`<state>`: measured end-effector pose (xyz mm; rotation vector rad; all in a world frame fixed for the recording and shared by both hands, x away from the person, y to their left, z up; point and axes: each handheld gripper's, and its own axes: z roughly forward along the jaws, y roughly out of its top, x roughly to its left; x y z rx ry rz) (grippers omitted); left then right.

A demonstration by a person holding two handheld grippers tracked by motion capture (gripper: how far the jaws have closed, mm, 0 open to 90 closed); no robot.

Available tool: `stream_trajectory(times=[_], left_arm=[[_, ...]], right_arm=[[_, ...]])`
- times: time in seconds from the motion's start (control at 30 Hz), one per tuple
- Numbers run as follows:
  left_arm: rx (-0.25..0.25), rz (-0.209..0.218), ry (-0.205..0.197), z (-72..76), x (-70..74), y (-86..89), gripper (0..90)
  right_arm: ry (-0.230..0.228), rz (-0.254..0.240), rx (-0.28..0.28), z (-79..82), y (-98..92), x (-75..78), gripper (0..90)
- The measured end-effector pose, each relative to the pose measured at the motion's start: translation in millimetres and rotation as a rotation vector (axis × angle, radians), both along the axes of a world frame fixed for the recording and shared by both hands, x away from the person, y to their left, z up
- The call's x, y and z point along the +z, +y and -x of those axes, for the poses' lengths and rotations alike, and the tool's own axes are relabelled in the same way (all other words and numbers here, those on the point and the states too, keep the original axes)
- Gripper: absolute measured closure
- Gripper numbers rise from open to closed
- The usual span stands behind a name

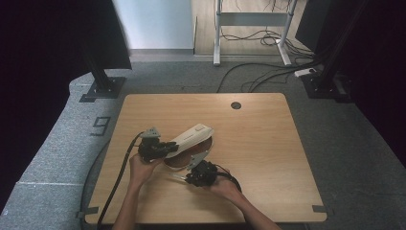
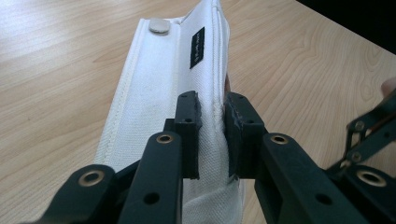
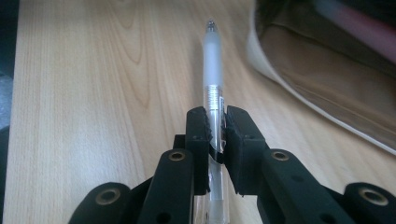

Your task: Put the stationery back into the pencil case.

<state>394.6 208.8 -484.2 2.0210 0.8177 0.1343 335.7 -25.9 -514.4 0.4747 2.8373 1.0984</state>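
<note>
Nearest your side of the table (image 1: 268, 158), your two forearms are coming in from the bottom edge, and your right gripper (image 1: 184, 178) is sitting closest to you, left of the table's middle. Its jaws are pinching a clear pen (image 1: 178, 177), which in the high view is reading only as a thin pale sliver lying low over the wood. Your right gripper view is giving you what the overhead cannot: the pen (image 3: 212, 93) is clamped between the two black pads around its lower barrel, its frosted grip and tip are pointing away from the camera, and the tan lining of the open pouch (image 3: 327, 79) is lying to the right of it with a pink item blurred inside.

Just beyond, your left gripper (image 1: 176, 147) is closing its jaws on the white pencil case (image 1: 191, 135), which is lying near the table's middle, tilted toward the far right. Your left gripper view is showing the detail: the pads are squeezing the upright fabric flap (image 2: 163, 93), with a small black label (image 2: 197, 48) and a snap button (image 2: 159, 25) facing the lens.

Farther off, a round cable hole (image 1: 235, 105) is sitting near the table's far edge.
</note>
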Motion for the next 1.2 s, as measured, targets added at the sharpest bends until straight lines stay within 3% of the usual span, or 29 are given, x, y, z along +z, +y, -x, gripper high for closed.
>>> stream_trajectory(times=[0.17, 0.53, 0.7, 1.2], left_arm=[[-0.001, 0.001, 0.000, -0.1, -0.1, -0.1, 76.2], [-0.001, 0.006, -0.001, 0.4, 0.1, -1.0, 76.2], [0.000, 0.005, -0.005, 0.5, 0.3, -1.0, 76.4], [0.001, 0.010, -0.004, 0.6, 0.7, -0.9, 76.5]], right_arm=[[-0.014, 0.005, -0.040, -11.4, -14.8, 8.9, 78.3], [-0.021, 0.025, -0.079, -38.3, -21.4, 15.3, 78.2], [-0.028, 0.031, -0.075, -53.5, -10.4, 11.4, 78.3], [-0.045, 0.039, -0.059, -69.5, 18.1, 2.2, 78.2]])
